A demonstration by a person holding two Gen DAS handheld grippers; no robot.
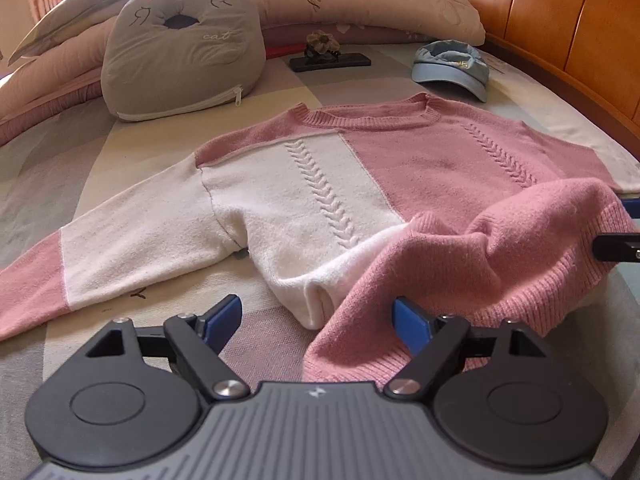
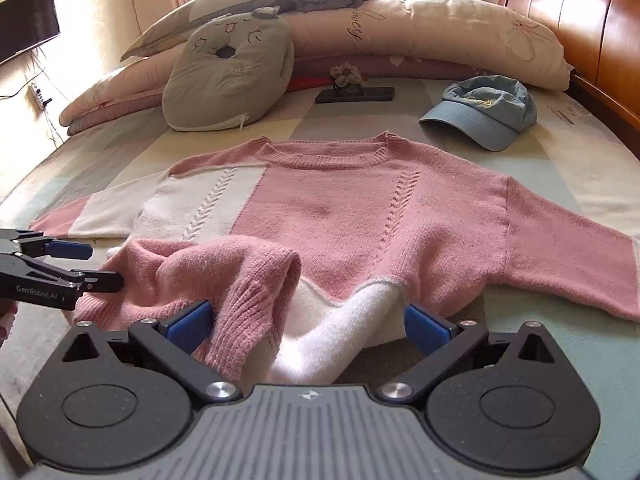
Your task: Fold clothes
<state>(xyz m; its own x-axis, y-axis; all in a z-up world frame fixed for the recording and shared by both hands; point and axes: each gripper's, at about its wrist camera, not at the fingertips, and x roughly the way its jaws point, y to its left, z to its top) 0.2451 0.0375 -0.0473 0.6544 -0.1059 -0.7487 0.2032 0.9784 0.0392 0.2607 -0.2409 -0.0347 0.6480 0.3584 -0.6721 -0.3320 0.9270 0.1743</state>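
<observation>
2 grippers hang over a pink-and-white knit sweater spread front-up on the checked bedsheet, its hem bunched toward them. Left gripper gapes wide, empty, beside the rumpled pink hem; right gripper gapes wide astride the hem's fold, unclamped.

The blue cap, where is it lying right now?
The blue cap lies on the bed, beyond the sweater and right of its neckline, near the wooden headboard.
</observation>
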